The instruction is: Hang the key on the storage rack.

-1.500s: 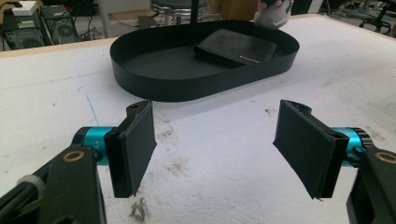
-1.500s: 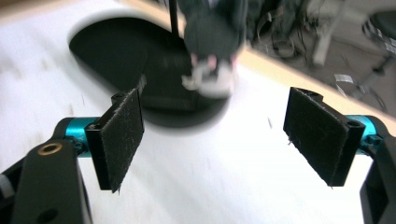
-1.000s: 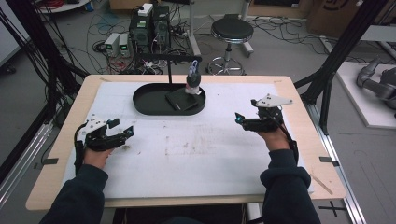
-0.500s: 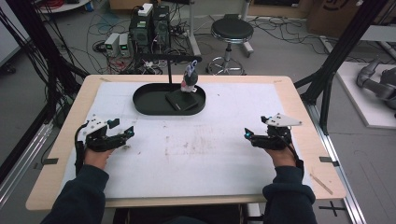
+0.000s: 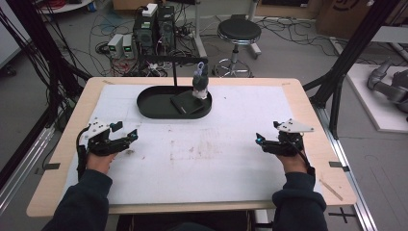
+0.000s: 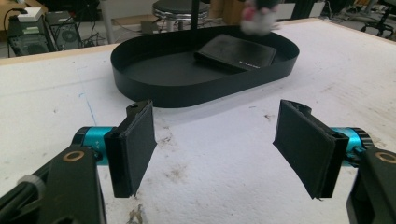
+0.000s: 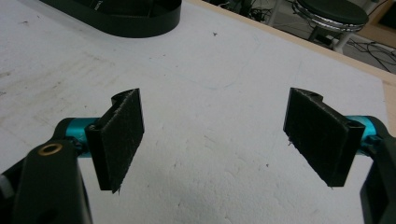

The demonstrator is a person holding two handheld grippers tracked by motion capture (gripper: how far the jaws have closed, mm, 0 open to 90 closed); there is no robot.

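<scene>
White table [image 5: 216, 163], left gripper [image 5: 126, 139], right gripper [image 5: 262, 142] resting apart, gaping

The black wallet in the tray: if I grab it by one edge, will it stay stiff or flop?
The black wallet lies flat and thin in the oval tray, so it probably flexes a little rather than staying rigid. It looks folded, so it may fall open from an edge grip. Its matte surface should grip the padded fingers reasonably well.

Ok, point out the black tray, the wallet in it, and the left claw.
black tray [image 5: 146, 107], high view, left rim.
wallet [image 6: 238, 52], left gripper view, top face.
left claw [image 5: 126, 138], high view, between fingertips.
</scene>
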